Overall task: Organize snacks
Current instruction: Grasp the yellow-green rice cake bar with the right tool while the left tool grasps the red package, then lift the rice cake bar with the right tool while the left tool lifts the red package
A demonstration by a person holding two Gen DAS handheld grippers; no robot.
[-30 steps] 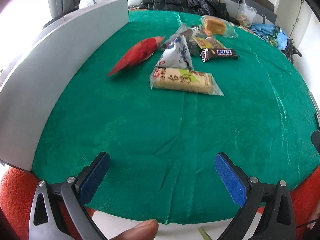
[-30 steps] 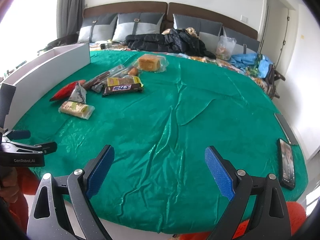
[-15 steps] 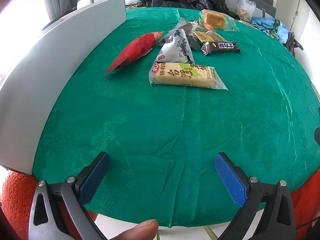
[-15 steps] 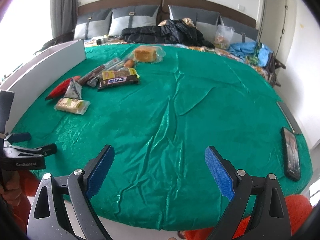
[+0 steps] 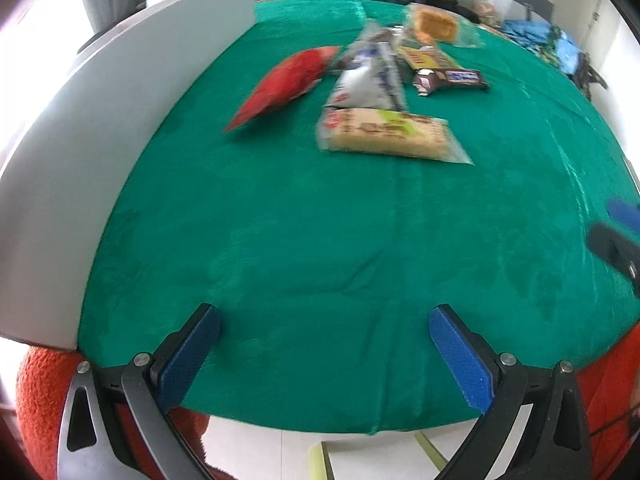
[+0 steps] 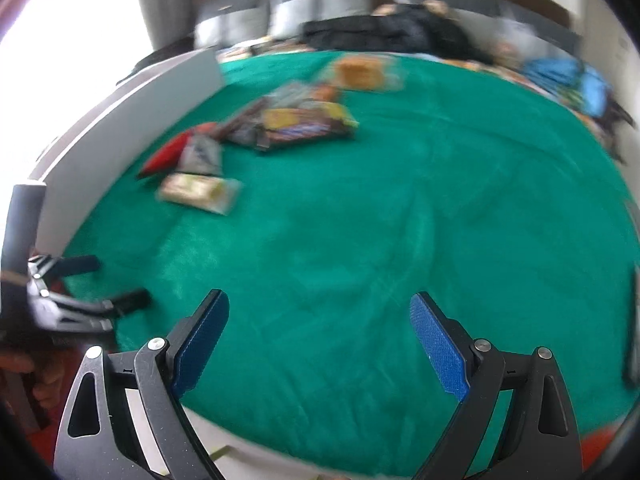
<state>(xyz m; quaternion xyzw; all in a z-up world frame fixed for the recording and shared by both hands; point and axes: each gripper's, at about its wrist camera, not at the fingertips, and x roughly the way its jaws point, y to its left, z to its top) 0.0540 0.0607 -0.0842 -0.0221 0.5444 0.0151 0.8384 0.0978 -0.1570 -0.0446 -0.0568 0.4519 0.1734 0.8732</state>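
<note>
I see the green cloth (image 5: 320, 240) filling most of both views, with the long white box (image 5: 100, 140) running up the left edge of each frame. Compared with a second ago, the snacks sit larger and lower in the left wrist view, so I read that as both rigs having moved forward toward the pile; the motion blur here agrees. Nothing on the cloth has shifted, so the sorting itself has not begun.

The snack pile sits in the upper middle of the left view, near the box but not touching it. Nearest me is the pale cracker pack (image 5: 390, 138); just behind it lies the silver triangular pouch (image 5: 366, 84), with the red packet (image 5: 286, 84) to its left and the brown chocolate bar (image 5: 452, 79) to its right. The orange cake pack (image 5: 436, 24) lies farthest up.

My left gripper (image 5: 324, 354) is spread wide with nothing between its blue pads, at the bottom of its frame, well short of the cracker pack. My right gripper (image 6: 320, 346) is equally wide and empty, farther from the pile.
</note>
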